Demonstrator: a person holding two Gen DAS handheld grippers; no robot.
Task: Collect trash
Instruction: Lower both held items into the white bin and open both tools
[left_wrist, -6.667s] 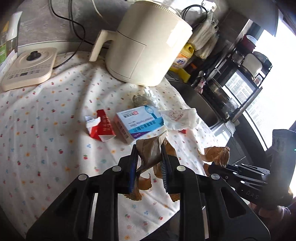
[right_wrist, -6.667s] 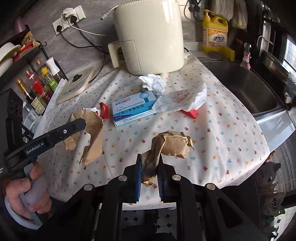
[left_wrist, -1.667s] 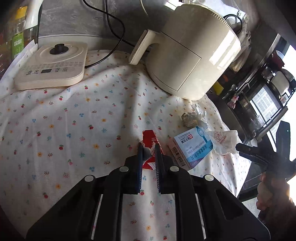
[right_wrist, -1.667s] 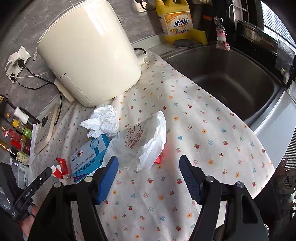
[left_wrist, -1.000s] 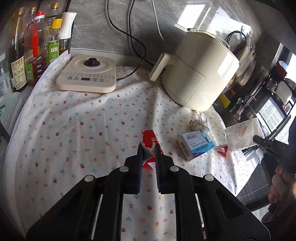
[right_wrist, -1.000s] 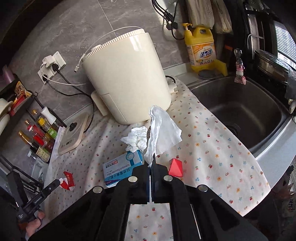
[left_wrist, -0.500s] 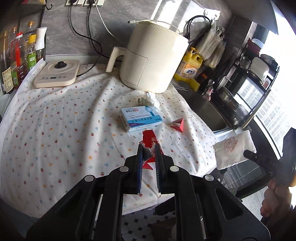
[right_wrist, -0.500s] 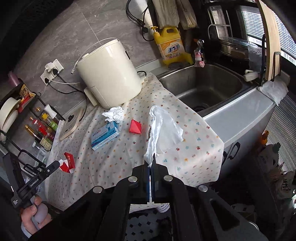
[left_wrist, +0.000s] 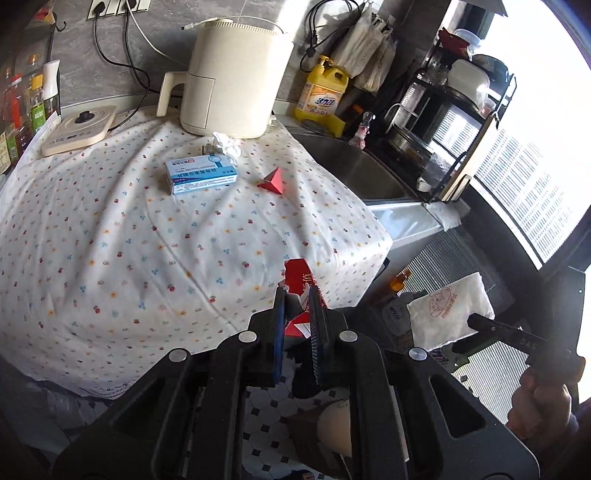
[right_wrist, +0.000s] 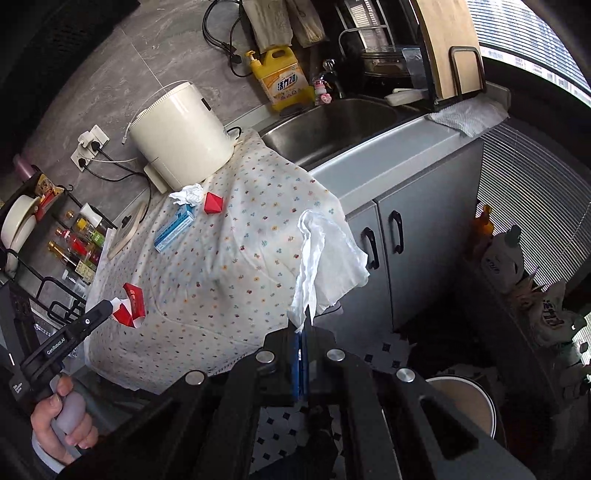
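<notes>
I am carrying a red-and-white wrapper (left_wrist: 301, 291) clamped in my left gripper (left_wrist: 297, 314) and a white paper bag (right_wrist: 325, 254) pinched in my right gripper (right_wrist: 301, 332) toward the bin (right_wrist: 461, 400), while the blue box (left_wrist: 201, 173), red packet (left_wrist: 272, 181) and crumpled tissue (left_wrist: 226, 144) are lying uncollected on the tablecloth (left_wrist: 110, 240).

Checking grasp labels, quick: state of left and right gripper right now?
Left gripper: closed on the red and white carton.
Right gripper: closed on the white paper bag.

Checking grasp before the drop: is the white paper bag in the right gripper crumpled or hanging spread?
Hanging spread. The white paper bag fans out loosely from the right gripper, pinched only at one edge.
</notes>
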